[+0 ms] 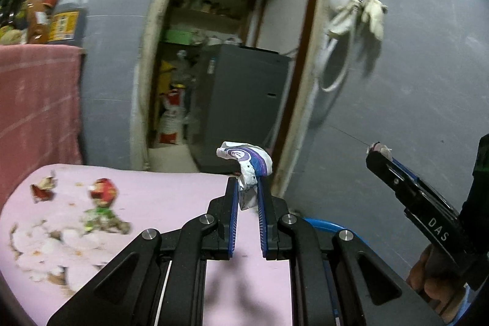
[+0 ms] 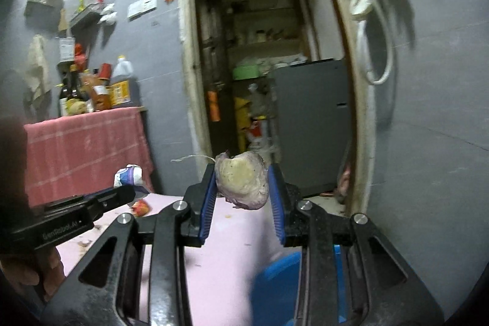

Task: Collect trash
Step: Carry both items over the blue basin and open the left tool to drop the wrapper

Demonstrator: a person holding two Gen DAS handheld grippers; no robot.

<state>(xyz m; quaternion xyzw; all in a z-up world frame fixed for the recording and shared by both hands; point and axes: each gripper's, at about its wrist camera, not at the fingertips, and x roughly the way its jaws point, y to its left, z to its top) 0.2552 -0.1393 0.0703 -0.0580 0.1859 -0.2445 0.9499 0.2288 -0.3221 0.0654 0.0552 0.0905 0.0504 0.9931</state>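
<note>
My left gripper [image 1: 248, 188] is shut on a crumpled white and purple wrapper [image 1: 246, 162], lifted above the pink table [image 1: 171, 191]. My right gripper [image 2: 241, 176] is shut on a pale, purple-edged vegetable scrap [image 2: 241, 181], also held in the air. Each gripper shows in the other's view: the right gripper [image 1: 377, 153] at the right edge, the left gripper [image 2: 130, 188] at the lower left with the wrapper [image 2: 128, 174]. More trash lies on the table: a red and green wrapper [image 1: 102, 197], a torn red scrap [image 1: 42, 188], white shells [image 1: 45, 246] and a red scrap [image 2: 141, 207].
A blue bin [image 2: 275, 277] stands below the table's right edge, its rim [image 1: 327, 225] showing. Behind is a grey wall with an open doorway [image 2: 259, 66] into a storeroom. A red-clothed shelf [image 2: 85, 148] with bottles [image 1: 68, 17] stands at the left. A cloth and cord [image 2: 373, 8] hang on the wall.
</note>
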